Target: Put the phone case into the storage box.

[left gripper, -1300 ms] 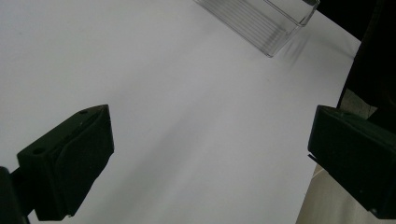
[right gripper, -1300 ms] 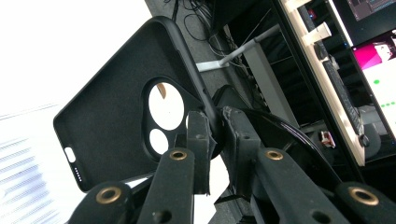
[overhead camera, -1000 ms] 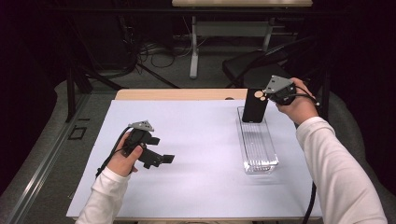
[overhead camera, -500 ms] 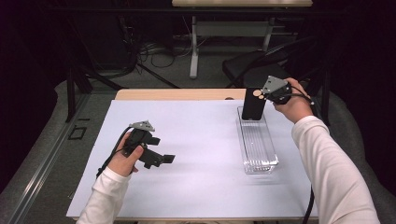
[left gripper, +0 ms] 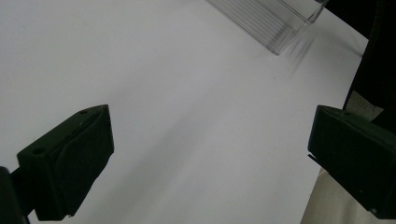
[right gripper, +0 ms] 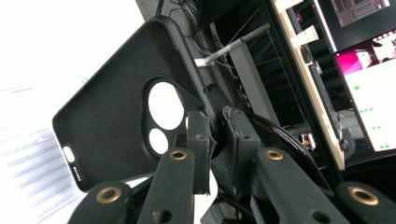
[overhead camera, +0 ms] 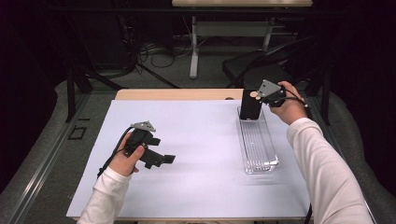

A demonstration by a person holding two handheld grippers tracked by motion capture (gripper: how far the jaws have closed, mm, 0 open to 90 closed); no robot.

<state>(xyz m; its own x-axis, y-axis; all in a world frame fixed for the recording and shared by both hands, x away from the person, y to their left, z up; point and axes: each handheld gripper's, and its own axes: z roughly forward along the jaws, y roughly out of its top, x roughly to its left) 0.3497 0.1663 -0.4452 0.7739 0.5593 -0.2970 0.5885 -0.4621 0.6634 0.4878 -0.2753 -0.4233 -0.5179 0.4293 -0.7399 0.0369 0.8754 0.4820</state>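
A black phone case (overhead camera: 251, 104) (right gripper: 126, 107) stands upright at the far end of a clear plastic tray (overhead camera: 259, 154). My right gripper (overhead camera: 261, 97) (right gripper: 215, 135) is shut on the case's edge, near its camera cut-out. The case's lower end is down in the tray. My left gripper (overhead camera: 163, 159) (left gripper: 210, 158) rests low over the white table cover (overhead camera: 205, 154) at the left, open, with nothing between its jaws. The tray's near corner (left gripper: 280, 23) shows at the top of the left gripper view.
A bare wooden table edge (overhead camera: 177, 94) runs along the back. Beyond it are a black chair (overhead camera: 254, 70), table legs and cables on the floor. Monitors (right gripper: 364, 70) show at the right of the right gripper view.
The right gripper has carried the phone case slightly back and down toward the tray's far end. The left gripper has stayed where it was.
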